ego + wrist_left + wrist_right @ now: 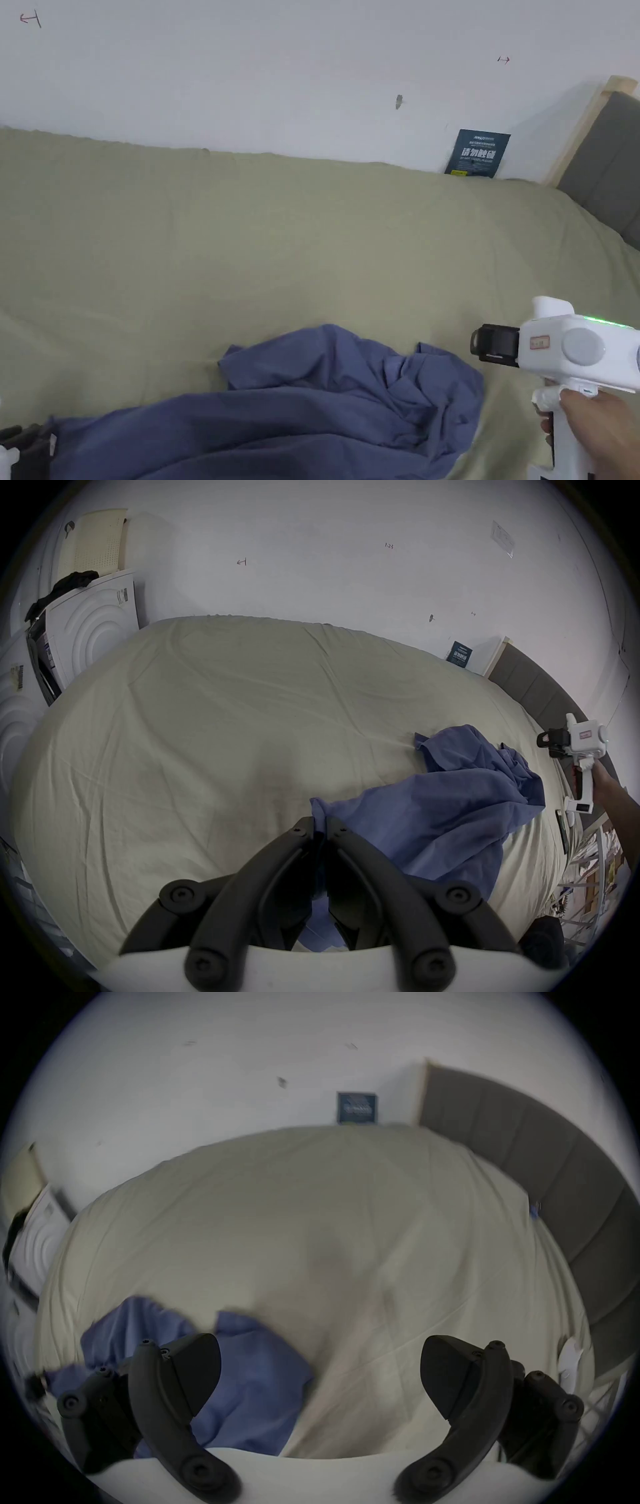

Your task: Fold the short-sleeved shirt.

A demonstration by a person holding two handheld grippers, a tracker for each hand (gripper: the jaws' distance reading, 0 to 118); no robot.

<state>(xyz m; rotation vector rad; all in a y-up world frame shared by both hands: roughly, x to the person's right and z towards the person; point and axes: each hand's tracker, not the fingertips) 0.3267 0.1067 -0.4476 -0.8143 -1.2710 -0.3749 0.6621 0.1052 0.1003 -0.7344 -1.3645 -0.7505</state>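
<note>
Left gripper (319, 830) clamps an edge of the blue shirt (450, 802) on the bed (207, 722); right gripper (320, 1369) hovers, jaws spread.

surface: bed (250, 237), olive sheet | on it: crumpled blue shirt (325, 406)

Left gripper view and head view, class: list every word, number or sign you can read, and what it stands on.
"1.23": handwritten on the white wall.
Dark card against the wall: print too small to read surely.
Stickers on the white boxes: too small to read.
</note>
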